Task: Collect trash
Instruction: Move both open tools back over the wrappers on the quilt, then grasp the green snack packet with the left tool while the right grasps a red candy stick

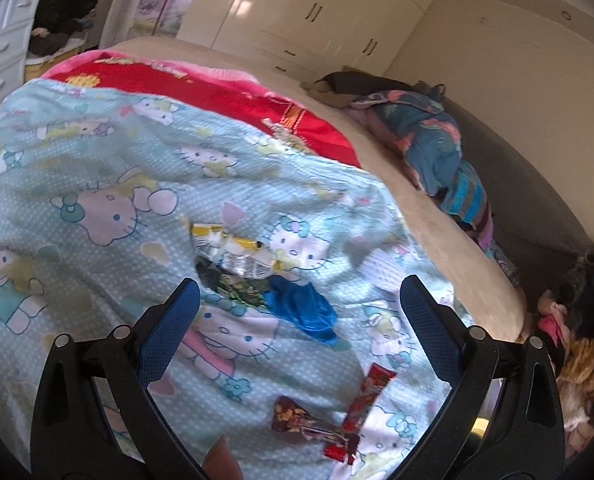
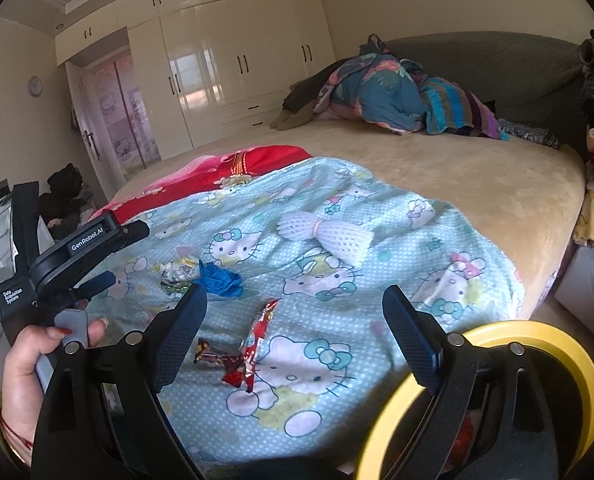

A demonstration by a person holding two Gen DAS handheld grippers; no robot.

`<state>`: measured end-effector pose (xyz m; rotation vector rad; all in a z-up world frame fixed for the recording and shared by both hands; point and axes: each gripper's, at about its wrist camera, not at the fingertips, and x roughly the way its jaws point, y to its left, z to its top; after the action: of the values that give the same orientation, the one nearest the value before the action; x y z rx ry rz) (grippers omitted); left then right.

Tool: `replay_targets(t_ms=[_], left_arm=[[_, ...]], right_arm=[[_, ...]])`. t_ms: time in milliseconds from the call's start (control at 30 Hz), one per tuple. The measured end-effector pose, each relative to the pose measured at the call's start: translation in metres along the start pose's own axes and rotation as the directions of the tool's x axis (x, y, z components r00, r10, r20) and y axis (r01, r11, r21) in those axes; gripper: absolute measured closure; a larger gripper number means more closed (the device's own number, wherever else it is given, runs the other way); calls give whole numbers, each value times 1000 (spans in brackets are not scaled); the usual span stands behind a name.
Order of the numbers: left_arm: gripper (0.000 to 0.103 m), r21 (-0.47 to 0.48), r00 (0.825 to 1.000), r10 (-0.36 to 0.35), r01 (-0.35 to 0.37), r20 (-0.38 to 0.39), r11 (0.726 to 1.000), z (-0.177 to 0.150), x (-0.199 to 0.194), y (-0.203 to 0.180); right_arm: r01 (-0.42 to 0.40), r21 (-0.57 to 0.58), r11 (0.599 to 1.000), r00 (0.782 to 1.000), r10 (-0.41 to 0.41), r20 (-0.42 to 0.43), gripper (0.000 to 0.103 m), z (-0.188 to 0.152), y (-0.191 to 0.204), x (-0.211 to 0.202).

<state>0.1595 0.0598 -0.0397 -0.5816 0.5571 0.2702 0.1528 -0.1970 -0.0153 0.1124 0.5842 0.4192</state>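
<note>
Bed (image 2: 477, 184) with a pale blue cat-print quilt (image 2: 337, 400); trash scattered on it. Left to right in the right wrist view: left tongs (image 2: 101, 280) held by the left hand (image 2: 29, 364) at the quilt's left edge, jaws look parted with nothing between them; a crumpled silver-yellow wrapper (image 2: 177, 270) touching a blue scrap (image 2: 221, 280); nearer, a dark wrapper (image 2: 213, 356) crossed by a red wrapper (image 2: 257, 340); farther back, a white foam net (image 2: 325, 236), well apart from the rest; a yellow bin (image 2: 577, 380) low at right, beside the bed, partly behind the right tongs (image 2: 295, 334). Right tongs wide, empty, hovering over the quilt; the red and dark wrappers lie between and just below the jaws. Left wrist view: left tongs (image 1: 295, 320) wide, empty; yellow wrapper (image 1: 233, 254), a dark green foil piece (image 1: 237, 288) and the blue scrap (image 1: 301, 308) lie just ahead between the jaw tips, red wrapper (image 1: 361, 408) and dark wrapper (image 1: 305, 424) nearer the camera, low in frame. Judgement: step in hand is picking a first piece, probably with the right tongs on the crossed pair, since the bin sits on that side. To do it well: lower squarely so one jaw lands each side of the red wrapper's narrow width, press lightly into the quilt, close on wrapper only. Risks: pinching quilt fabric along with foil; thin wrapper slipping; dragging the crossed dark wrapper partway. Foam net calls for a longer reach.
</note>
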Motion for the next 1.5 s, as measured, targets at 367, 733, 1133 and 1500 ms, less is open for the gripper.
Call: replay_targets(t_ms=[367, 733, 1133, 1500], left_arm=[[11, -62, 995, 75, -79, -66, 995, 5, 28, 20], [39, -152, 977, 89, -120, -193, 981, -5, 63, 41], [68, -249, 962, 13, -83, -273, 965, -10, 86, 55], [94, -314, 947, -84, -18, -311, 949, -14, 94, 62]], right_arm=[[-14, 11, 1000, 998, 14, -62, 16, -2, 8, 39], [-3, 49, 999, 990, 10, -141, 17, -19, 4, 79], [-42, 89, 995, 977, 60, -206, 31, -30, 10, 117], [-73, 108, 991, 975, 94, -202, 94, -33, 9, 118]])
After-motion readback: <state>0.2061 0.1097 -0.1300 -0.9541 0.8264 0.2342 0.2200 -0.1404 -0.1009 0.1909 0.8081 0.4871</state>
